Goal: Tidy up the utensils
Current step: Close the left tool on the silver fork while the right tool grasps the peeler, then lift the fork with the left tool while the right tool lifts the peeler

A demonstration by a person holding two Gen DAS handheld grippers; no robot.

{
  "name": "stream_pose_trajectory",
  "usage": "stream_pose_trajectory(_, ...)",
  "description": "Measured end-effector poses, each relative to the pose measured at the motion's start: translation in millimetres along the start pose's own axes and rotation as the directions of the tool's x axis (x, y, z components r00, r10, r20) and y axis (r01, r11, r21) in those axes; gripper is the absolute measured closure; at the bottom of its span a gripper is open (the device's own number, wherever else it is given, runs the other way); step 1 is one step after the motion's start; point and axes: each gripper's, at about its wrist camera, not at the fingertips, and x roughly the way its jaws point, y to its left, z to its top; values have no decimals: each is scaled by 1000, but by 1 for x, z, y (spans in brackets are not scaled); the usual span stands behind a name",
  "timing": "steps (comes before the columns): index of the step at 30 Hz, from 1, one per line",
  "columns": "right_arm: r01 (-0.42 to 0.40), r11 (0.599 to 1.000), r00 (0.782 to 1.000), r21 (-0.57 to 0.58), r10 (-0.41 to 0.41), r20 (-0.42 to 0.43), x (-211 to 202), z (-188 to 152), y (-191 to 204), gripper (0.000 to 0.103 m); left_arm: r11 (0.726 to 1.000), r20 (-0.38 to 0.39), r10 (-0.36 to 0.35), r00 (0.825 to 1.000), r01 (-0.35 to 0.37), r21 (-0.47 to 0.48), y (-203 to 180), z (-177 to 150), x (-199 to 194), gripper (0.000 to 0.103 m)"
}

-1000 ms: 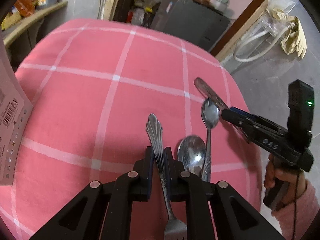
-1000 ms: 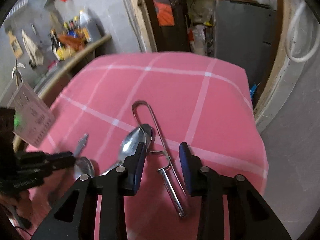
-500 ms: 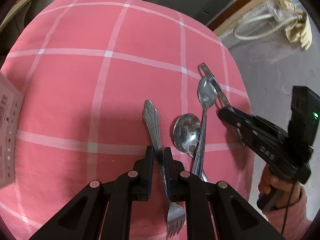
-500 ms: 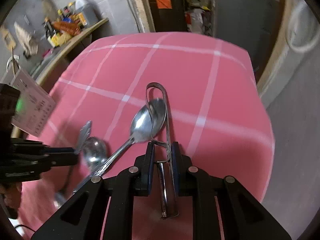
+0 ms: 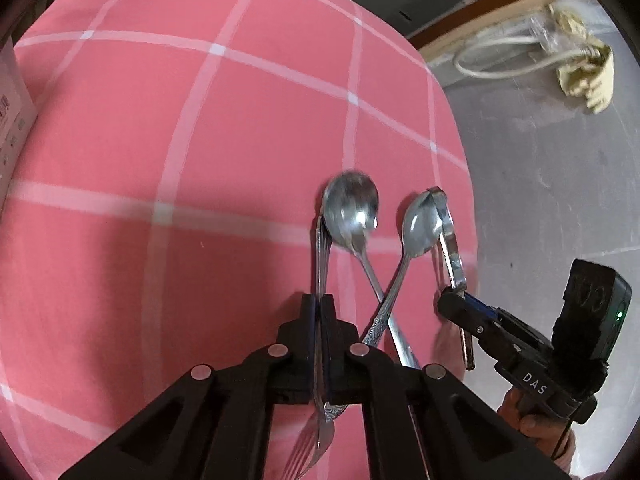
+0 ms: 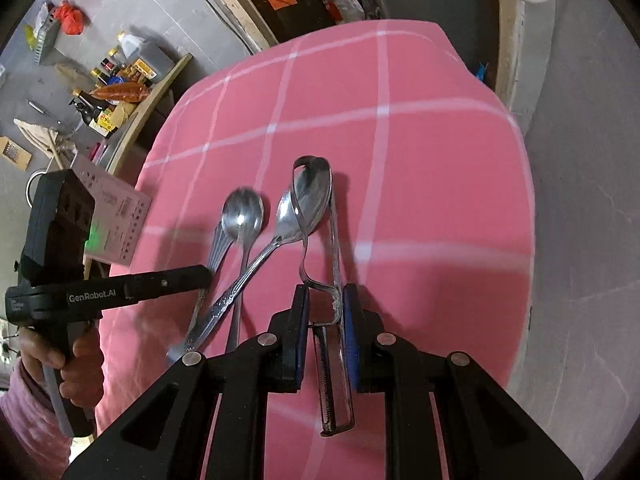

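**Utensils gripped in both tools near the desk's right edge**

Utensils lie close together on the pink checked cloth of the desk (image 5: 208,128); four show: a fork (image 5: 320,264), two spoons and a wire-framed peeler (image 6: 334,320).

The left tool (image 5: 318,320) is clamped shut on the fork's flat handle, tines hanging below and behind its fingertips, handle end pointing ahead; the round spoon (image 5: 352,208) lies just right of the tool, its bowl touching or overlapping the fork's handle end. The oval spoon (image 5: 418,220) crosses the round one's stem in an X, further right.

The right tool (image 6: 326,316) grips the peeler across its wire frame, blade below the fingertips, loop ahead and resting around the oval spoon's bowl (image 6: 304,204); whether the loop is hooked on it I cannot tell.

All four look like light, stiff, polished steel, so likely slippery; the fork is best held on the flat mid-handle, as it is now; the peeler's thin wire may twist in the pads, so a hold near the blade joint seems firmer.

Room is wide and bare ahead and left of the left tool; right of the right tool the desk edge is near, with floor beyond; the two tools stand close, so they risk knocking each other or dragging the crossed spoons.
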Motion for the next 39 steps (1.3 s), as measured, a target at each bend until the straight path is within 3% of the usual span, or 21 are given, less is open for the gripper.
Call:
stream_pose_trajectory(16, 9, 998, 997, -67, -14, -78, 19, 32, 12, 81, 999, -122, -11, 992, 15, 31, -1, 12, 11, 99)
stream_pose_trajectory(20, 21, 998, 999, -62, -24, -39, 15, 32, 13, 86, 998, -117, 31, 993, -25, 54, -9, 12, 12, 99)
stream_pose_trajectory(26, 63, 997, 994, 44, -67, 90, -14, 32, -11, 86, 1000, -50, 3, 999, -3, -5, 3, -2, -4, 100)
stream_pose_trajectory(29, 42, 994, 984, 100, -58, 170, -30, 30, -23, 86, 1000, 15, -9, 1000, 9, 0, 6, -12, -21, 100)
stream_pose_trajectory(33, -40, 993, 955, 107, 7, 297, -50, 20, -21, 86, 999, 116, -5, 993, 1, 33, 1, -25, -47, 100)
stream_pose_trajectory(39, -181, 983, 895, 37, 149, 421, -69, 2, 9, 86, 995, 281, -8, 960, -21, 100, -14, -44, -93, 100)
